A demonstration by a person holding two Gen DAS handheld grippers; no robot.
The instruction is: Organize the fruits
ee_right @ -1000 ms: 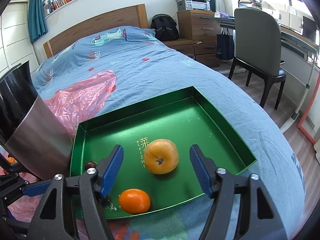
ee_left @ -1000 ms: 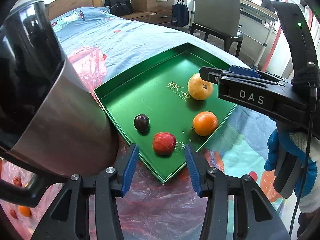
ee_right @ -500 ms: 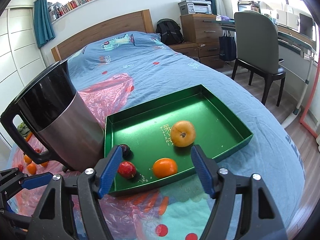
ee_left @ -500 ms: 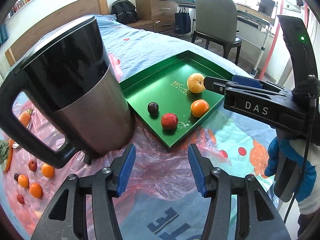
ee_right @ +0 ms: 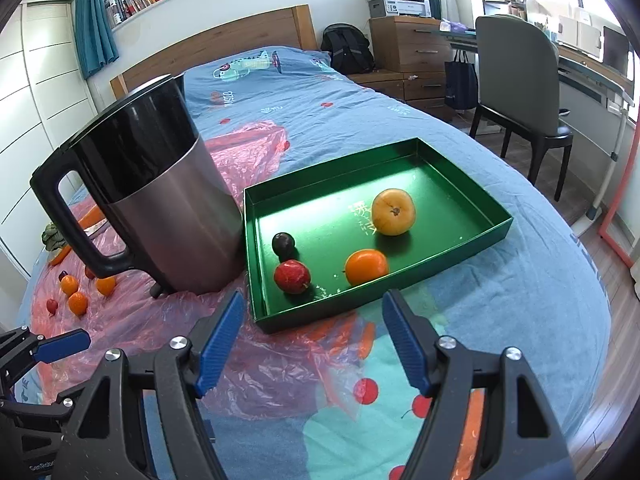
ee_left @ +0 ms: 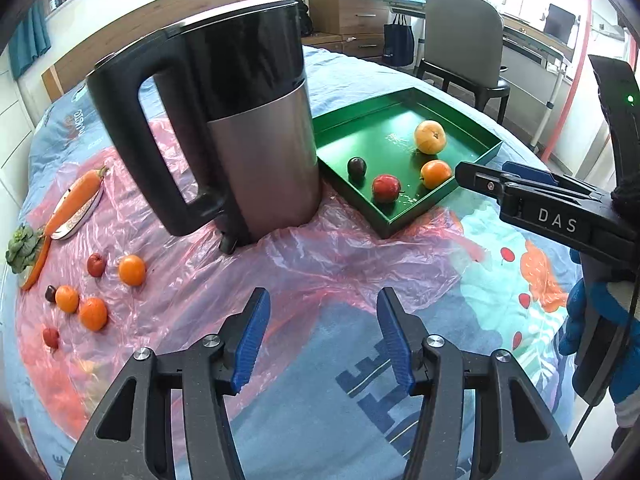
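Observation:
A green tray (ee_left: 416,216) (ee_right: 360,308) on the bed holds a yellow round fruit (ee_right: 393,211), an orange (ee_right: 366,266), a red fruit (ee_right: 292,276) and a dark plum (ee_right: 283,243). Several loose oranges (ee_left: 132,270) and small red fruits (ee_left: 96,265) lie on pink plastic sheet at far left. My left gripper (ee_left: 322,300) hovers open over the sheet, short of the tray, nothing between its blue pads. My right gripper (ee_right: 314,300) is open and empty too, just before the tray's near rim.
A tall steel and black kettle (ee_left: 240,120) stands left of the tray, between it and the loose fruit. A carrot (ee_left: 76,196) on a small plate and a leafy vegetable (ee_left: 22,246) lie far left. A chair (ee_right: 516,80) and desk stand beyond the bed's right edge.
Both grippers have drawn back from the tray, which now looks smaller and farther. The whole kettle and the loose fruit came into view. The left jaws stand slightly wider.

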